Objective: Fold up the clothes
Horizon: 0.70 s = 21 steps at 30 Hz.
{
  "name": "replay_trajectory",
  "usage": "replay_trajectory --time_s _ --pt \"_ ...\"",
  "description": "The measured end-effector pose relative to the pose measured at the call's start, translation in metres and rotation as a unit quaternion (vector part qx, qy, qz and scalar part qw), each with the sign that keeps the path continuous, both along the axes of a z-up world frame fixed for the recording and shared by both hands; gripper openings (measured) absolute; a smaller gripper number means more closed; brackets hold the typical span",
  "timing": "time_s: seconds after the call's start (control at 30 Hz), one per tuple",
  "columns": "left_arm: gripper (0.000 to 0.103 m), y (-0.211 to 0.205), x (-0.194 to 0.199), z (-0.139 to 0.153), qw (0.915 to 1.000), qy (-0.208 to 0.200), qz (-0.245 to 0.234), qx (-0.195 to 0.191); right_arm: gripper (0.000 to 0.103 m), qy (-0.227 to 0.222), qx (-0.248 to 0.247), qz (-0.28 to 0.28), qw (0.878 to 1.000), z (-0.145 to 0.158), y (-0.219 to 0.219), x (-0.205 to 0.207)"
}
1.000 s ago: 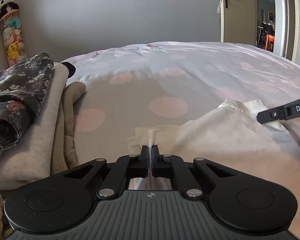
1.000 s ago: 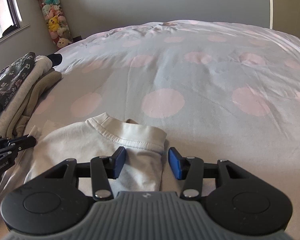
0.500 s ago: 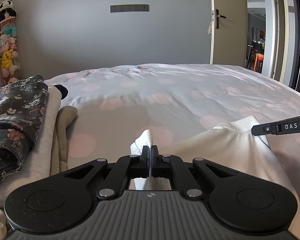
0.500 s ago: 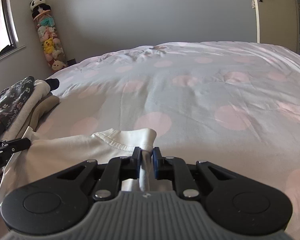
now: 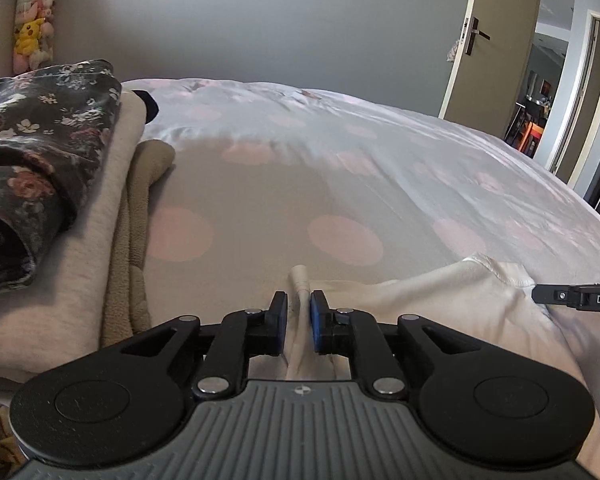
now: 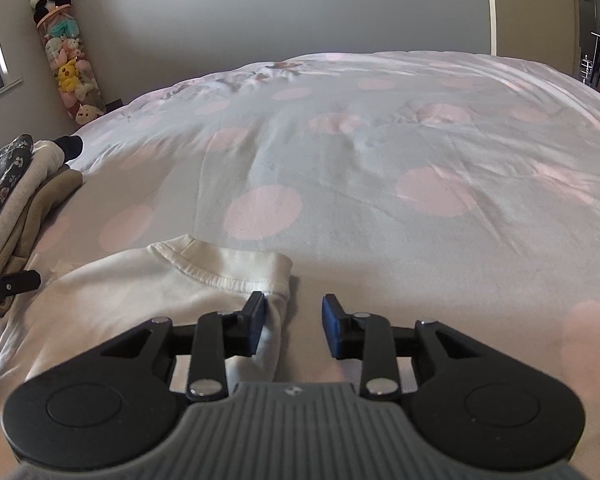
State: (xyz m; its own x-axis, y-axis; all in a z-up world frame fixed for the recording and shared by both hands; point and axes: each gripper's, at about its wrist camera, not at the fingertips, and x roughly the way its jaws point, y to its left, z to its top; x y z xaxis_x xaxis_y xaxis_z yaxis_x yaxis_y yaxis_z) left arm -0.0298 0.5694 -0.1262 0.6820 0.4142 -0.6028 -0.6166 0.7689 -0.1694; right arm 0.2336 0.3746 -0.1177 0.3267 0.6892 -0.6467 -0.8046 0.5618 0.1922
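A white sweatshirt lies flat on the bed, its ribbed collar turned away from me. My left gripper has its jaws opening; a narrow upright fold of the sweatshirt's edge stands loose between the pads. In the right wrist view my right gripper is also opening over the sweatshirt's right corner. The cloth rests against the left pad, and the gap beside it shows bare bedcover. Each view catches the other tool's fingertip: the right gripper, the left gripper.
The bed has a grey cover with pink dots stretching far ahead. A stack of folded clothes, floral on top, sits at the left, also seen as the stack. A tube of plush toys stands in the corner; a door is open at right.
Half a second ago both grippers were shut on the sweatshirt's edge and held it raised. Now both jaws have parted and the cloth lies on the bed.
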Motion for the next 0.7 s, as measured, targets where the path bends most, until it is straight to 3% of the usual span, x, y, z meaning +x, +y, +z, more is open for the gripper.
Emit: replay_trajectory --time_s 0.23,0.43,0.47,0.5,0.53,0.6,0.7 --pt "0.038 0.007 -0.009 0.003 0.9994 -0.007 0.015 -0.031 0.035 0.001 0.014 0.007 1.000 0.014 -0.019 -0.012" --pt "0.037 0.006 0.005 -0.001 0.9996 0.006 -0.003 -0.027 0.035 -0.006 0.031 0.077 0.997 0.033 0.012 -0.030" --pt "0.032 0.008 0.008 -0.003 0.9996 0.009 -0.004 -0.027 0.034 -0.007 0.030 0.087 0.996 0.035 0.020 -0.033" --pt "0.013 0.009 0.011 -0.005 0.9995 0.013 -0.005 -0.027 0.034 -0.010 0.025 0.096 0.995 0.036 0.028 -0.036" --pt "0.007 0.012 0.014 -0.006 0.9995 0.021 0.001 -0.023 0.034 -0.011 0.019 0.101 0.995 0.035 0.034 -0.038" --pt "0.008 0.019 0.015 -0.011 0.9991 0.029 0.022 -0.022 0.034 -0.011 0.005 0.105 0.994 0.032 0.042 -0.041" --pt "0.026 0.024 0.010 -0.012 0.9984 0.034 0.038 -0.026 0.034 -0.007 -0.030 0.100 0.995 0.019 0.044 -0.040"
